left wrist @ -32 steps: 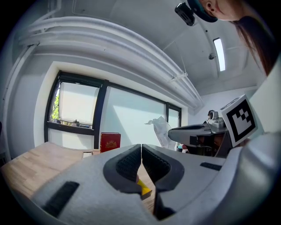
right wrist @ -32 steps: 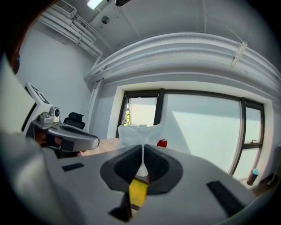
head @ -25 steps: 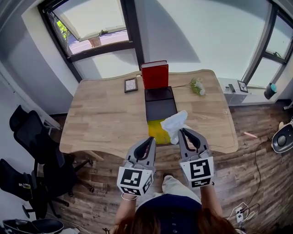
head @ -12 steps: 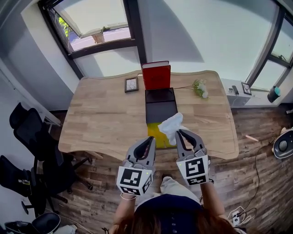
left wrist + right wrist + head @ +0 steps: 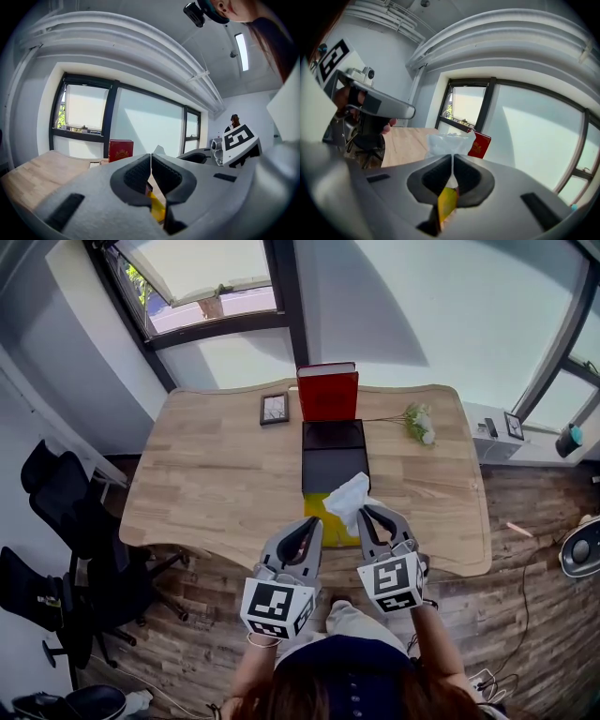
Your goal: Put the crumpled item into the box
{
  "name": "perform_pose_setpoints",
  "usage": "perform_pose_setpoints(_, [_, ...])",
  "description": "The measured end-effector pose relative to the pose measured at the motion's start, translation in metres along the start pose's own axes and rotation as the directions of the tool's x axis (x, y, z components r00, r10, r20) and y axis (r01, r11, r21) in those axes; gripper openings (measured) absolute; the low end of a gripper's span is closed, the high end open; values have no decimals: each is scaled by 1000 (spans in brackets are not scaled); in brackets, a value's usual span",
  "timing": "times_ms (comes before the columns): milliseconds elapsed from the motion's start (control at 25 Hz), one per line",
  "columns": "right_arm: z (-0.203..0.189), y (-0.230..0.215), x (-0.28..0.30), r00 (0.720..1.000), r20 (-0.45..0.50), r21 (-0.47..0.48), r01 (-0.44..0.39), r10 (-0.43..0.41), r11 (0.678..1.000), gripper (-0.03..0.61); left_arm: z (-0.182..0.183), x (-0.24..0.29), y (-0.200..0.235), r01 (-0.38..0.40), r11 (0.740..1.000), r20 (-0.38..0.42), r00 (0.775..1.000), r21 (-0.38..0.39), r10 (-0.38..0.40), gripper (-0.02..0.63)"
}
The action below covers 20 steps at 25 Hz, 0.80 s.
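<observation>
The table (image 5: 206, 474) is matt pale wood, the box (image 5: 335, 465) matt black, the crumpled item (image 5: 349, 495) thin, crinkly white.

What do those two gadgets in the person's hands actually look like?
The left tool and right tool are light grey moulded plastic, each with two curved jaws lined with black ribbed pads. Each carries a white cube printed with black square markers. No cables show. The person wears a dark blue top.
</observation>
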State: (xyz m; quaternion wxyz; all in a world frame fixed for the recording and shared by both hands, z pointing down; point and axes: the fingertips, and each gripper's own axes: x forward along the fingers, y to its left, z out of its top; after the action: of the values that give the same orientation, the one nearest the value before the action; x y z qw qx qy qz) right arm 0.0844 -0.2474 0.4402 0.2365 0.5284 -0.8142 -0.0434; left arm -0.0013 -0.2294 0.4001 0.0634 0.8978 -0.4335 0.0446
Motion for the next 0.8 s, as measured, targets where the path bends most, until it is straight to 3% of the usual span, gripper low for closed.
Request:
perform_pose_setpoints(280, [-32,13,30,995,-88,-96,-57,49,994,31,-2,7,9,-16,1000,-8,1000,-6,16,29])
perform_pose_setpoints(800, [-80,40,79,964,-206,-135,-196,166,971,31,-7,22,23,-25,1000,-28,999,-11,24,29])
